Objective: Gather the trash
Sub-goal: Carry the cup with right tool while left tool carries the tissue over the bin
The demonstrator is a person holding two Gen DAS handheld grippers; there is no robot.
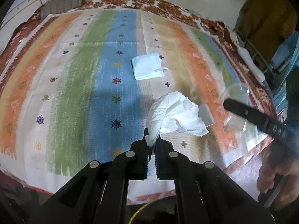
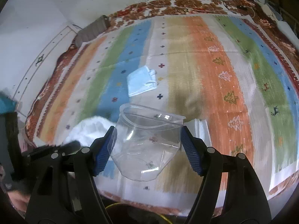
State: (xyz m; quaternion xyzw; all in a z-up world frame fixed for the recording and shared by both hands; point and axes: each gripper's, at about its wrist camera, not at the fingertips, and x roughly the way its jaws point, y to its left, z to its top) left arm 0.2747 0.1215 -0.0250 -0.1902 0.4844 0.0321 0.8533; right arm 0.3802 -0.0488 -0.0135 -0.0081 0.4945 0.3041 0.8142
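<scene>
My left gripper (image 1: 151, 140) is shut on a crumpled white tissue (image 1: 175, 113) and holds it above the striped bed cover. My right gripper (image 2: 148, 136) is shut on a crushed clear plastic cup (image 2: 145, 145), its rim pointing away from me. The cup also shows faintly in the left wrist view (image 1: 235, 112), at the right behind the right gripper's black finger (image 1: 261, 120). The tissue shows blurred at the left in the right wrist view (image 2: 89, 130). A folded light-blue face mask (image 1: 147, 68) lies flat mid-cover, also seen in the right wrist view (image 2: 141, 83). A small flat white wrapper (image 1: 206, 114) lies under the tissue.
The striped cover (image 1: 74, 74) lies over a red floral blanket (image 1: 168, 3). A grey striped pillow (image 1: 61, 4) sits at the far left corner. A metal rack with blue items (image 1: 280, 56) stands at the right edge. A yellow cable (image 2: 119, 205) lies below the near edge.
</scene>
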